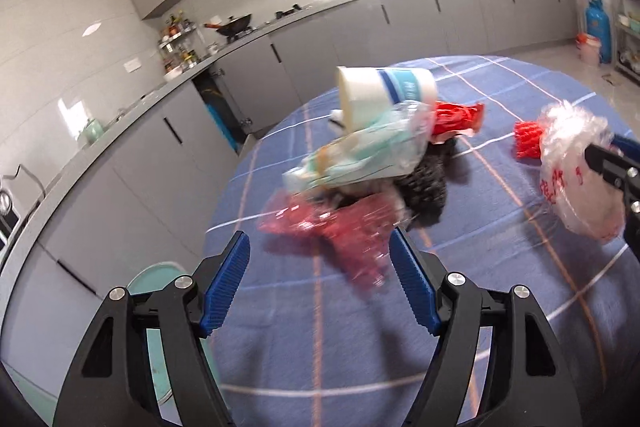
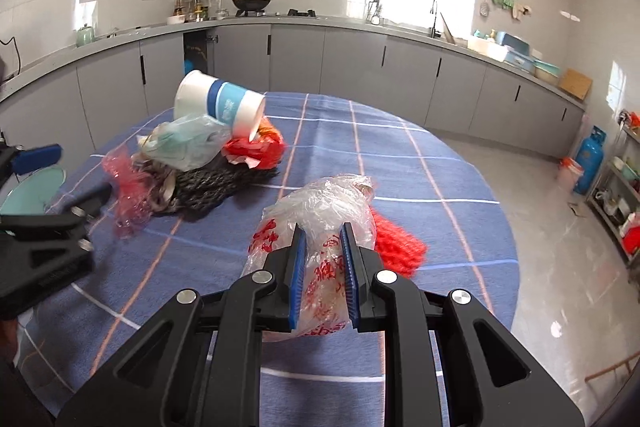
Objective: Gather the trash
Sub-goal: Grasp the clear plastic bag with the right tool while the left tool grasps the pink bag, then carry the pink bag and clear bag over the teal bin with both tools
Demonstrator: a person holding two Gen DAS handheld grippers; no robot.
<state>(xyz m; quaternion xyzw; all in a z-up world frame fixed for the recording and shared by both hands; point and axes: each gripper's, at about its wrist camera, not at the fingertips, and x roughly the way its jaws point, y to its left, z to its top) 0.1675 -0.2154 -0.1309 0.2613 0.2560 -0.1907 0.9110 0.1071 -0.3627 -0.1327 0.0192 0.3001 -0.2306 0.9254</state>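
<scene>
A trash pile lies on the blue checked tablecloth (image 1: 500, 267): a white and blue paper cup (image 1: 384, 91) on a clear bag with green contents (image 1: 360, 155), a black net (image 1: 424, 183), red wrappers (image 1: 456, 117) and a crumpled red plastic bag (image 1: 352, 239). My left gripper (image 1: 320, 283) is open, its blue pads either side of the red bag's near end. My right gripper (image 2: 323, 275) is shut on a clear plastic bag with red print (image 2: 320, 215), also visible in the left wrist view (image 1: 576, 163). A red net (image 2: 396, 243) lies behind it.
Grey kitchen cabinets and a countertop (image 2: 320, 55) run behind the round table. A teal stool (image 2: 36, 187) stands at the table's left side. A blue gas cylinder (image 2: 590, 159) and a metal rack (image 2: 624, 195) stand at the right on the floor.
</scene>
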